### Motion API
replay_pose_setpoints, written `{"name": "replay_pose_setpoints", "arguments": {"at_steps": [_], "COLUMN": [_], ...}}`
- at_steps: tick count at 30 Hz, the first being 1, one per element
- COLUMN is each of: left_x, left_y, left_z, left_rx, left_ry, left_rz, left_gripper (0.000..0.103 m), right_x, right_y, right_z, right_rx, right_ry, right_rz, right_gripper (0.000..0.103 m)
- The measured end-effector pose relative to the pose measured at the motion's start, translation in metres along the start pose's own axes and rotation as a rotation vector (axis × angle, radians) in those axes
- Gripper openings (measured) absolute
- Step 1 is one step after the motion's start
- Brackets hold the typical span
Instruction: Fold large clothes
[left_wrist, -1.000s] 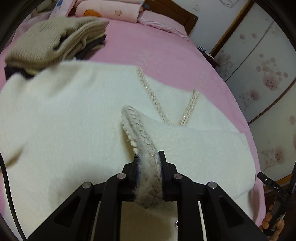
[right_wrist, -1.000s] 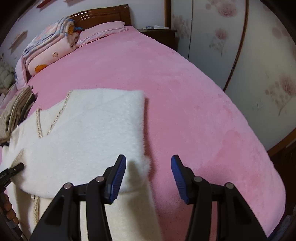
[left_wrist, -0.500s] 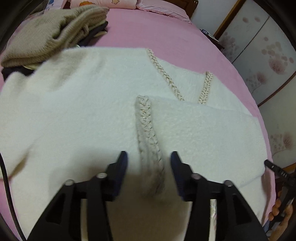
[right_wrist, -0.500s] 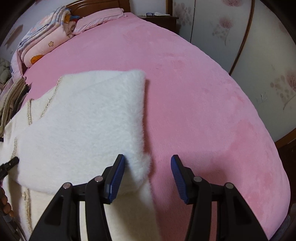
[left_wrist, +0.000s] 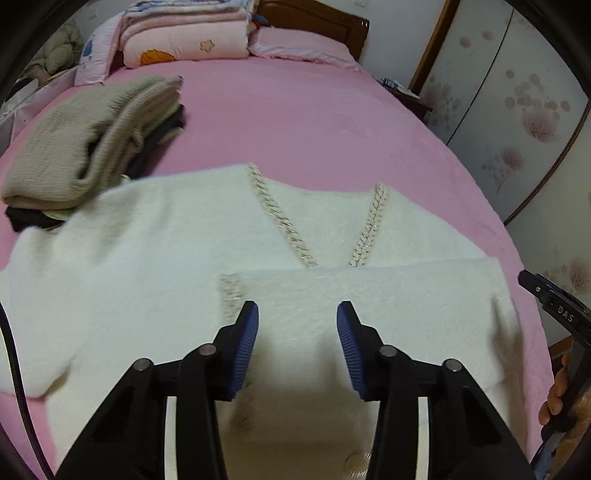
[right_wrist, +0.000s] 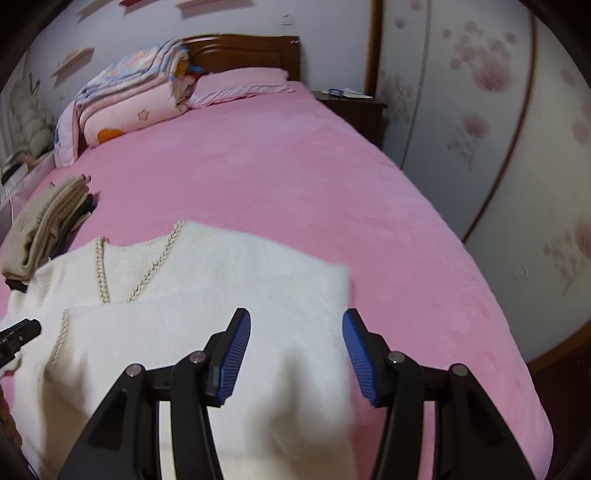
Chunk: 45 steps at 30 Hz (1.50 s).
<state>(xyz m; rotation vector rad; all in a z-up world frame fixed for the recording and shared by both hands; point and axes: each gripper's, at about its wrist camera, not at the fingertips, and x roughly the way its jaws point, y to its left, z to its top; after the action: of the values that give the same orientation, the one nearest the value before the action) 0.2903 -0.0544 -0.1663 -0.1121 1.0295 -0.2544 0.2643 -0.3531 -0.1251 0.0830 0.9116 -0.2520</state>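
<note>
A large white fuzzy cardigan (left_wrist: 155, 243) with braided trim (left_wrist: 280, 210) lies flat on the pink bed (left_wrist: 303, 122). One sleeve (left_wrist: 369, 295) is folded across its front, the braided cuff (left_wrist: 231, 291) at its left end. My left gripper (left_wrist: 297, 332) is open and empty just above the folded sleeve. My right gripper (right_wrist: 295, 343) is open and empty above the cardigan's right edge (right_wrist: 258, 280). The right gripper also shows at the right edge of the left wrist view (left_wrist: 554, 306).
A stack of folded clothes with a beige knit on top (left_wrist: 88, 136) sits on the bed left of the cardigan. Folded quilts (left_wrist: 184, 40) and a pillow (left_wrist: 303, 48) lie at the headboard. A nightstand (right_wrist: 354, 107) and wardrobe doors (right_wrist: 480, 110) stand to the right.
My left gripper opened and let go of the braided cuff, which now lies flat on the cardigan. Both grippers pulled back and tilted up, showing more of the bed.
</note>
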Motion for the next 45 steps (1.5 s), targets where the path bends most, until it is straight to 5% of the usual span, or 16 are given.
{"name": "replay_pose_setpoints", "arguments": {"at_steps": [5,10,13,17,19,23,35,45], "left_x": [0.047,0.061,0.062,0.054,0.038,-0.004,-0.187,-0.264], "left_y": [-0.006,0.005,0.006,0.0,-0.003,-0.008,-0.001,0.047], "left_z": [0.002,0.0,0.0,0.001,0.0,-0.002,-0.054,-0.104], "left_rx": [-0.026,-0.021,-0.015,-0.001,0.004,-0.009,0.048,0.007], "left_ry": [0.083,0.092,0.092,0.093,0.083,0.026,-0.179,-0.201], "left_rz": [0.045,0.054,0.049,0.075,0.068,0.044,0.108,0.135], "left_gripper": [0.037,0.034,0.034,0.035,0.041,0.074,0.086,0.087], "right_x": [0.05,0.078,0.086,0.075,0.063,0.024,-0.144,-0.236], "right_y": [0.007,-0.024,-0.049,-0.053,-0.051,-0.04,0.021,0.081], "right_z": [0.002,-0.011,-0.018,-0.019,-0.02,-0.022,-0.065,-0.108], "right_rx": [-0.03,-0.022,0.045,0.07,0.085,0.111,0.08,-0.026], "right_ry": [0.098,0.152,0.168,0.154,0.146,0.109,-0.015,-0.104], "right_rz": [-0.027,-0.191,-0.141,-0.134,-0.124,-0.099,-0.027,-0.023], "right_gripper": [0.034,0.033,0.044,0.046,0.046,0.046,0.046,0.047]}}
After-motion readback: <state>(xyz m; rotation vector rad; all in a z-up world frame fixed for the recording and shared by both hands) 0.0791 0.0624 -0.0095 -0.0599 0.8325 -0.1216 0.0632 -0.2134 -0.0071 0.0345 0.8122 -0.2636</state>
